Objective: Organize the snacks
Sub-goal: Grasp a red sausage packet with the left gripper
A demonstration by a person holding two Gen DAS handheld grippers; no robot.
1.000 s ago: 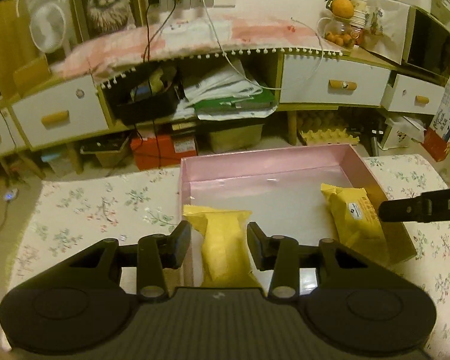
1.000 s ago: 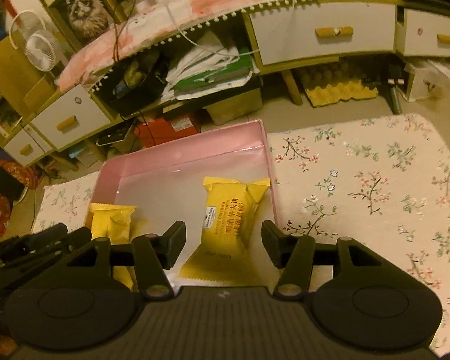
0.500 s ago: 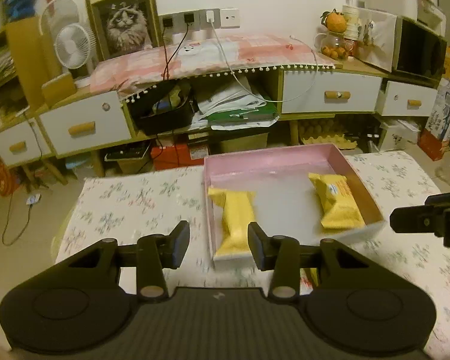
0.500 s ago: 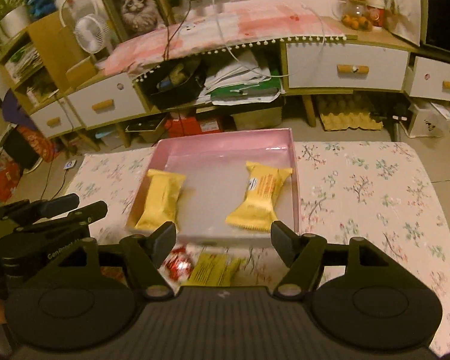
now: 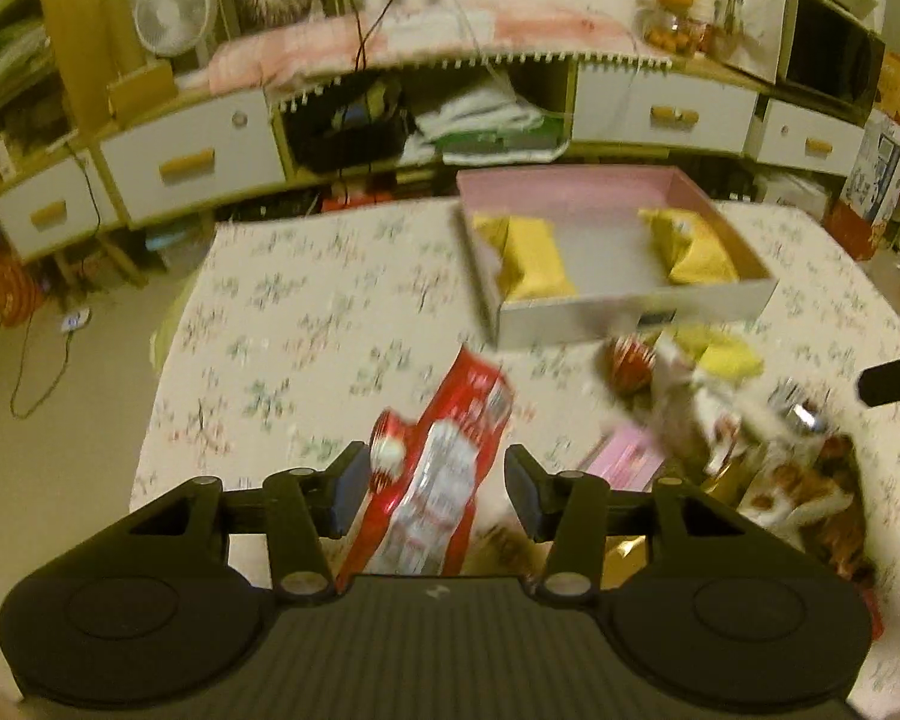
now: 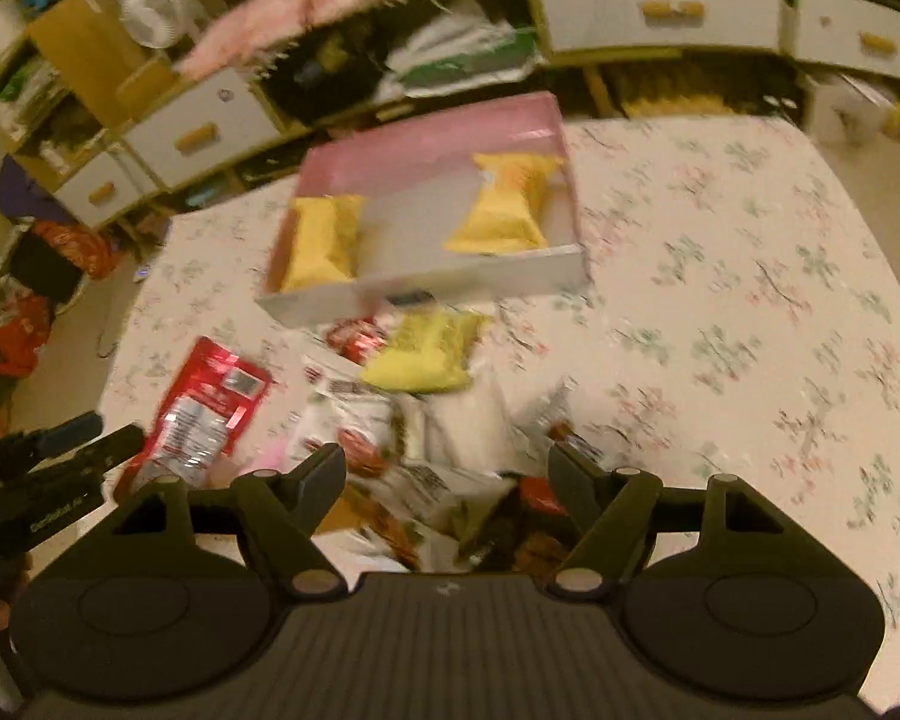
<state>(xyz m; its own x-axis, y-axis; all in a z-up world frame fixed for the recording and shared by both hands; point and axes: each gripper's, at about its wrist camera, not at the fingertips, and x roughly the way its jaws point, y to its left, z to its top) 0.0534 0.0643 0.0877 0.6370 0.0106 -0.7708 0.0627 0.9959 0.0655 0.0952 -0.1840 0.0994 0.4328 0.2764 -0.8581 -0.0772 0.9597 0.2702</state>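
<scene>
Both grippers pulled back from pink box [image 5: 576, 189]; left gripper [image 5: 437, 487] open around red packet [image 5: 444, 468], right gripper [image 6: 447, 483] open, empty, over snack pile [image 6: 426, 420].

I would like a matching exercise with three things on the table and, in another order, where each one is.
Things:
1. red packet
2. pink box
3. loose yellow snack

Places:
a. just in front of the box, on the pile
b. between the left gripper fingers
c. far side of the table, holding two yellow packs

Pairs: 1-b, 2-c, 3-a
</scene>
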